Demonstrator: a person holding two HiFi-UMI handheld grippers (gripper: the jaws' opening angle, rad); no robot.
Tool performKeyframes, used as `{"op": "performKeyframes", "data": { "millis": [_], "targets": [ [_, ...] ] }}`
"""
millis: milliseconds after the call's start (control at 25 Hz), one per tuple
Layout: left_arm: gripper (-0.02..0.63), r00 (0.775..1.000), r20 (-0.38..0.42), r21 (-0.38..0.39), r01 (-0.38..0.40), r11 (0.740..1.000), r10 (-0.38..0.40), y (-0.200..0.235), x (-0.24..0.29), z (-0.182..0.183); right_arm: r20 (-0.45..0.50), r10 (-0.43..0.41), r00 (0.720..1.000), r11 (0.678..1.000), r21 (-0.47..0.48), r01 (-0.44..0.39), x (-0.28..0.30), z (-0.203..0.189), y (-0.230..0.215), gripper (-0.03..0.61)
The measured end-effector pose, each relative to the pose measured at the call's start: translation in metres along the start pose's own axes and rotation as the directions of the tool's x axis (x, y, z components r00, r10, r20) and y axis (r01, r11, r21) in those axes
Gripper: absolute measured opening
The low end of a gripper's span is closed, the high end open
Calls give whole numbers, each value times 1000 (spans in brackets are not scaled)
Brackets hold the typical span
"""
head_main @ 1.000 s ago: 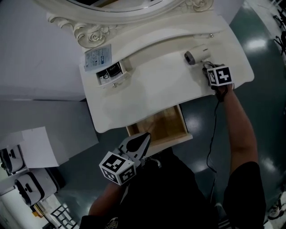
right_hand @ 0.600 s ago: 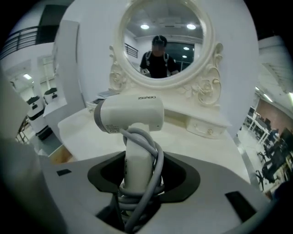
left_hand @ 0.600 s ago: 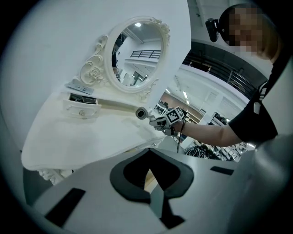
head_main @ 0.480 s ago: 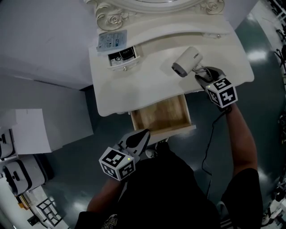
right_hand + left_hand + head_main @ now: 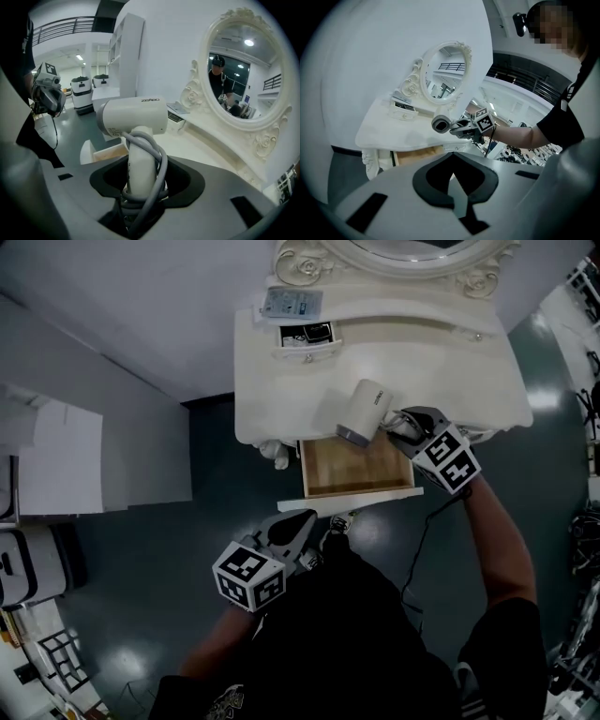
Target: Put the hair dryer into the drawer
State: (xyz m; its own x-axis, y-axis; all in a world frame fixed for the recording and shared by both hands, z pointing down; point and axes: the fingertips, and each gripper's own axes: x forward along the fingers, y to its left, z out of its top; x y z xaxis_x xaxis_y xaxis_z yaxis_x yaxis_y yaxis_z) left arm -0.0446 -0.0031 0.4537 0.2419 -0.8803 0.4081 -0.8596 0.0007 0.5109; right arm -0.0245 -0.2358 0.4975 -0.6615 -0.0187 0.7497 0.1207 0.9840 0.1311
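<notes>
Cream-white glossy plastic made up the hair dryer (image 5: 133, 123), a stubby cylindrical barrel on a straight handle. A smooth grey cord (image 5: 157, 159) was looped round that handle. The right gripper (image 5: 140, 187) had its dark, curved jaws clamped on the handle, cord and all. In the head view the dryer (image 5: 364, 412) hung at centre frame, off the surface. Its grey-rimmed end lay over the rear edge of the open drawer (image 5: 361, 474), and the right gripper (image 5: 403, 423) was just beside it on the right. The drawer was a shallow rectangular box of pale, grained wood, pulled out from an ivory dressing table (image 5: 469, 381) with a rounded top. Only the right gripper view showed the printed lettering on the barrel and the carved scrolls framing the oval mirror (image 5: 243, 79). Only the head view showed the drawer's bare wooden floor. The left gripper (image 5: 300, 521) was at lower centre, well apart from the table. In its own view its matte grey jaws (image 5: 454, 180) met at the tips with nothing between them. Beyond them, the dryer's round grey end (image 5: 440, 124) faced the camera above the tabletop.
</notes>
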Motion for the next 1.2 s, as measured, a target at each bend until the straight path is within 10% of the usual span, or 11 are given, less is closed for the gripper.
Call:
{"op": "performKeyframes", "data": {
  "millis": [600,1200],
  "targets": [
    [3,998,59,-61,18,998,-14,-23,-61,-62,-218,117,969,931,-316,-184,33,-5,117,229],
    [3,970,111,-194,-191,962,215,-45,-28,-81,-322,283,903,847,-357,-393,101,-72,111,229]
  ]
}}
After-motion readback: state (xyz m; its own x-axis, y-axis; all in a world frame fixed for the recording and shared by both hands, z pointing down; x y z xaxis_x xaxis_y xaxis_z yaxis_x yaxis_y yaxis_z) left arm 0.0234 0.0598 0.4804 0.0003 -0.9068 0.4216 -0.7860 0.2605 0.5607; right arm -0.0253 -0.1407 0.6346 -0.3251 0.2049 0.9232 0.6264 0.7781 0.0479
